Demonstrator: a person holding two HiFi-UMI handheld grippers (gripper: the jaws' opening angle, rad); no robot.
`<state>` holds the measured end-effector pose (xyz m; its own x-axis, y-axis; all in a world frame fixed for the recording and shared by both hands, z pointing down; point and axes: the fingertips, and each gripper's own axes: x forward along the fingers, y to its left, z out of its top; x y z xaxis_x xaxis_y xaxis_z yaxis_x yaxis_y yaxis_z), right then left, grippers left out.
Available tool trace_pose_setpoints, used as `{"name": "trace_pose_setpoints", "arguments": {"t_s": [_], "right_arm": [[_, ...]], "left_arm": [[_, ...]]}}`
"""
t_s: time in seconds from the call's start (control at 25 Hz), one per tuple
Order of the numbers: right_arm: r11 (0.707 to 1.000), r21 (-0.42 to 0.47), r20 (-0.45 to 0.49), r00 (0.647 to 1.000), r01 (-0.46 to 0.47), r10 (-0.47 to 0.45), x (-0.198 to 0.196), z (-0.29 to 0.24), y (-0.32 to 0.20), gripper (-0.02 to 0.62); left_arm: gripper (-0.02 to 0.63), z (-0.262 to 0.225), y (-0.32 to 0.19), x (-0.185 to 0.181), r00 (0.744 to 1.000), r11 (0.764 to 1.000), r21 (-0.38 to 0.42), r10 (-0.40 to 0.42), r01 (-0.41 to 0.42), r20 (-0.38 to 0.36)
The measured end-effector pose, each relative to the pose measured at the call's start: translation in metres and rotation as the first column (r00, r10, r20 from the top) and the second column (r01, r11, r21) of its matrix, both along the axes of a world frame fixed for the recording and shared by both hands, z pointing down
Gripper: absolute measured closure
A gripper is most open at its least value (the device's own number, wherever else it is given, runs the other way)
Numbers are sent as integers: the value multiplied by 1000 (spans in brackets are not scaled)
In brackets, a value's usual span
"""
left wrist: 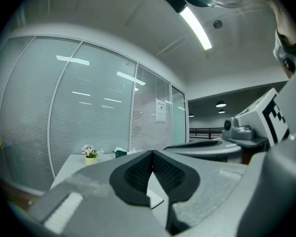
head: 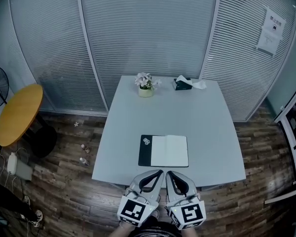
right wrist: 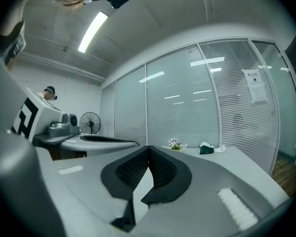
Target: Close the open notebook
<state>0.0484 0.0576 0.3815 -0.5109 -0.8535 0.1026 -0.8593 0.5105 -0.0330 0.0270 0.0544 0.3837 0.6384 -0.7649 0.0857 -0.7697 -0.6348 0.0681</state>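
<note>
Left tongs (head: pixel 161 172) and right tongs (head: pixel 168 173), closed and empty, hover just before the notebook (head: pixel 170 151).

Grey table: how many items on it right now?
3. Open notebook near the front edge, potted flowers at the far edge, tissue box just right of them. Nothing seems hidden; the pale mark on the notebook's cover is unclear.

The open notebook (head: pixel 163 151) lies near the table's (head: pixel 207 127) front edge. The left gripper (head: pixel 160 172) and right gripper (head: pixel 168 174) hover side by side just short of it, jaws seemingly together.
</note>
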Motion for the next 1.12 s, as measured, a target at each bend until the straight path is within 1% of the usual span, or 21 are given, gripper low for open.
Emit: {"name": "trace_pose_setpoints", "arguments": {"t_s": [0.08,0.2,0.32,0.36,0.44,0.68,0.8,0.92,1.12], "right_arm": [[1000,-9,2,1000,-6,6,2,2,-7,594],[1000,-16,2,1000,-14,14,3,5,-20,594],[1000,-21,-13,1000,-20,20,2,9,-37,594],[1000,-25,-15,1000,-19,19,1,10,-44,594],[999,-32,-18,1000,-18,18,0,12,-59,594],[998,-36,-24,999,-46,45,-5,18,-105,594],[998,-38,-32,998,-45,44,-12,22,-124,594],[998,-45,-31,999,-46,45,-17,29,-140,594],[998,-53,-42,999,-35,33,-28,40,-167,594]], "left_arm": [[603,3,-8,1,1000,1000,-5,6,-6,11],[603,7,-21,2,1000,1000,-25,14,-14,5],[601,15,-38,1,998,999,2,43,-43,53],[603,15,-44,1,998,999,1,45,-45,54],[603,16,-59,1,998,999,-14,43,-42,39],[602,28,-102,-11,998,999,-21,46,-46,44],[603,32,-119,-19,999,998,-46,34,-33,26],[602,42,-137,-27,999,998,-46,36,-34,40],[603,54,-165,-40,999,997,-63,36,-34,30]]}}
